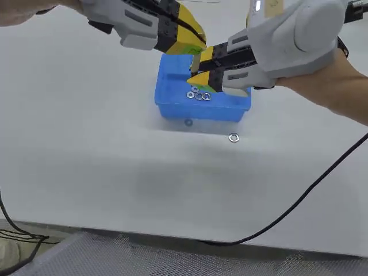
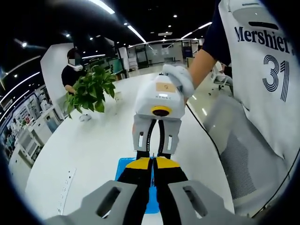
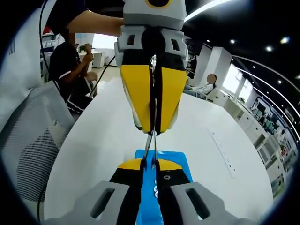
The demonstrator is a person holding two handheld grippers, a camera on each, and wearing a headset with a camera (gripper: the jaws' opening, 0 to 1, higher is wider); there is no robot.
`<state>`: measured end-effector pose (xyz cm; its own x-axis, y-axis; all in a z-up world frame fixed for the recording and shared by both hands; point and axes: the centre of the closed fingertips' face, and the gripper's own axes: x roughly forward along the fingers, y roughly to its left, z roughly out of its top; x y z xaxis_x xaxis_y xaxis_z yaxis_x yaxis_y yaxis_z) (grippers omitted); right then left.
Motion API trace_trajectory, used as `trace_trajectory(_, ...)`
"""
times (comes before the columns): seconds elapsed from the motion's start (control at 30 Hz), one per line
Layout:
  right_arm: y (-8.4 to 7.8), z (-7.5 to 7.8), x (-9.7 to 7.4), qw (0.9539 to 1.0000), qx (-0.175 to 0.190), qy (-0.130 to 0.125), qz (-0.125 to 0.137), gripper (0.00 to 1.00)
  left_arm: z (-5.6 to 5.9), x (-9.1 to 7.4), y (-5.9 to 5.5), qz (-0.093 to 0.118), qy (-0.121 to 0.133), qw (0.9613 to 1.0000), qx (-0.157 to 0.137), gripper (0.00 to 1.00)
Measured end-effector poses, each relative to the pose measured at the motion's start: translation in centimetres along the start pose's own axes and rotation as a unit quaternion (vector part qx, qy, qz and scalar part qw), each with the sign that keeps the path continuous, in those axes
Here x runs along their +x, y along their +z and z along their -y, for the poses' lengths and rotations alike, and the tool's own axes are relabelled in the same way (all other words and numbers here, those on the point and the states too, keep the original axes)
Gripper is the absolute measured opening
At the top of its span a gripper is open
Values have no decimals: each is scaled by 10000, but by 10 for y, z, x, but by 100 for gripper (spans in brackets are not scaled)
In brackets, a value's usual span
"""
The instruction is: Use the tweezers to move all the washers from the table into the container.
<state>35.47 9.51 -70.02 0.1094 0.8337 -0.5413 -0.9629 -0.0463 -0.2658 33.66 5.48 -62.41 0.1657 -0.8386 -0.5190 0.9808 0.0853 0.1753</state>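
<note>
Over the blue container (image 1: 172, 109) my two grippers meet tip to tip. The left gripper (image 1: 198, 47) comes in from the upper left, the right gripper (image 1: 201, 73) from the right. Both have their yellow jaws shut on the thin metal tweezers (image 1: 195, 61), which stand roughly upright between them. In the right gripper view the tweezers (image 3: 151, 140) run from the left gripper's jaws down into my right gripper (image 3: 150, 165). My left gripper (image 2: 152, 165) shows the same pinch. Several washers (image 1: 199, 95) lie inside the container. One washer (image 1: 233, 137) lies on the table in front of it.
A small ring (image 1: 188, 122) sits at the foot of the container's front wall. A black cable (image 1: 299, 198) curves across the white table at the right. A mesh chair (image 1: 115, 256) stands below the near table edge. A potted plant (image 2: 89, 89) is far off.
</note>
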Motion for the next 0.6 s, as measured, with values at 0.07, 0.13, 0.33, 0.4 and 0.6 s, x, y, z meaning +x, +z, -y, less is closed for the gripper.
trace_trajectory(0.07,1,-6,-2,10000,4,-2,3,11,6,0,1,34,0,10000,-21,5)
trace_trajectory(0.13,0,-9,-2,10000,16,21,-3,11,11,1,1,40,-16,10000,-49,5)
trace_trajectory(0.33,0,-21,-1,9999,123,68,43,11,23,-1,-2,58,-10,9999,-113,5)
trace_trajectory(0.4,1,-26,0,9998,143,116,56,11,25,-2,-3,84,-12,9998,-164,5)
trace_trajectory(0.6,1,-37,5,9996,182,208,61,11,30,-3,-10,130,41,9995,-276,5)
